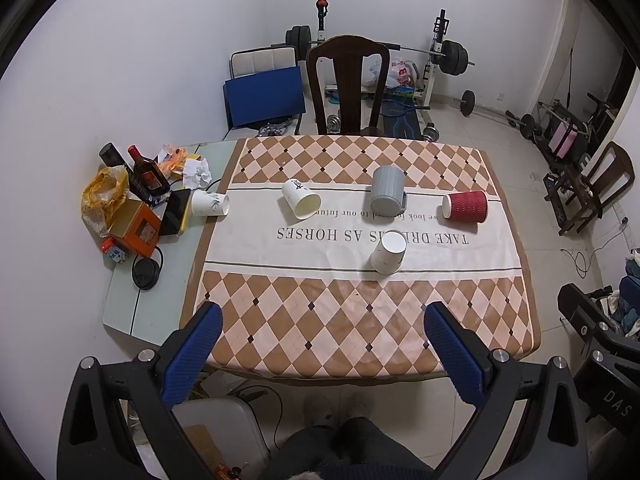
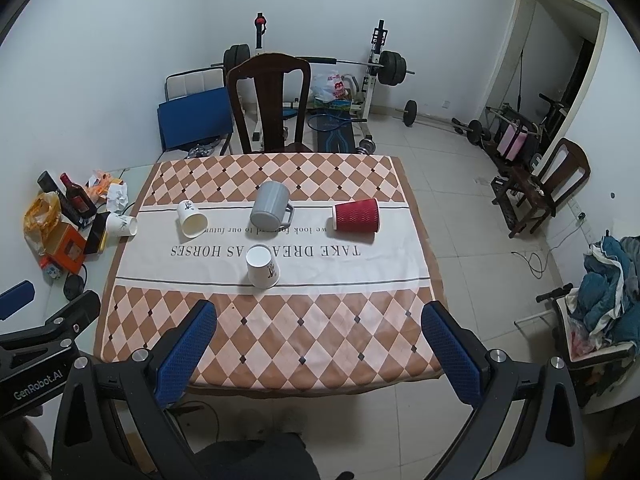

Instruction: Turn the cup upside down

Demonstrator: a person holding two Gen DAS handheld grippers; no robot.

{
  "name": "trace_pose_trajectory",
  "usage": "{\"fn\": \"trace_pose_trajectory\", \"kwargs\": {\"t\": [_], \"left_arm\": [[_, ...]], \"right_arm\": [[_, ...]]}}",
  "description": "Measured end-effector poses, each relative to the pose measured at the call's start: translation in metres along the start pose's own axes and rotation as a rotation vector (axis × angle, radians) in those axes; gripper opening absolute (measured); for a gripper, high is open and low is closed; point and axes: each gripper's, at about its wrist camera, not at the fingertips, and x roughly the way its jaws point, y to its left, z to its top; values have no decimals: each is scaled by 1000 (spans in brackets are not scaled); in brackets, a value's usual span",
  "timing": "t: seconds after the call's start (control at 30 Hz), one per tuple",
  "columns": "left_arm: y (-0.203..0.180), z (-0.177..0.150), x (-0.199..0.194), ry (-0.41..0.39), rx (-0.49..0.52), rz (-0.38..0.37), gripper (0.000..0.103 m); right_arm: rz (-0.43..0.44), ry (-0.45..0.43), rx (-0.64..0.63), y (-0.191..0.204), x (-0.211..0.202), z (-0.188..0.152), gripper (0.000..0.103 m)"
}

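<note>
Several cups sit on the checkered tablecloth (image 1: 320, 320). A white paper cup (image 1: 387, 253) (image 2: 262, 267) stands upside down near the middle. A grey mug (image 1: 386, 195) (image 2: 271, 207), a red ribbed paper cup (image 1: 465, 207) (image 2: 356, 217) and a white paper cup (image 1: 301, 199) (image 2: 192, 219) lie on their sides behind it. Another white paper cup (image 1: 209, 203) (image 2: 121, 224) lies at the cloth's left edge. My left gripper (image 1: 323, 312) and right gripper (image 2: 319, 310) are open and empty, held above the table's near edge.
Clutter sits on the left side table: a bottle (image 1: 145, 176), an orange box (image 1: 135, 229), a yellow bag (image 1: 102, 196), crumpled paper (image 1: 198, 172). A dark wooden chair (image 1: 347, 84) stands behind the table. Weights and a bench (image 1: 440, 60) lie beyond. The left gripper's body (image 2: 44, 344) shows at the left.
</note>
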Motion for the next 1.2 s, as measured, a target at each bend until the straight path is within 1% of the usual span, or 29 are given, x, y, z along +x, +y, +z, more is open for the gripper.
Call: {"fn": "trace_pose_trajectory", "kwargs": {"t": [1.2], "left_arm": [[3,0,3,7,-2,-5,103]], "right_arm": [[6,4,-3,1,2,6,103]]}}
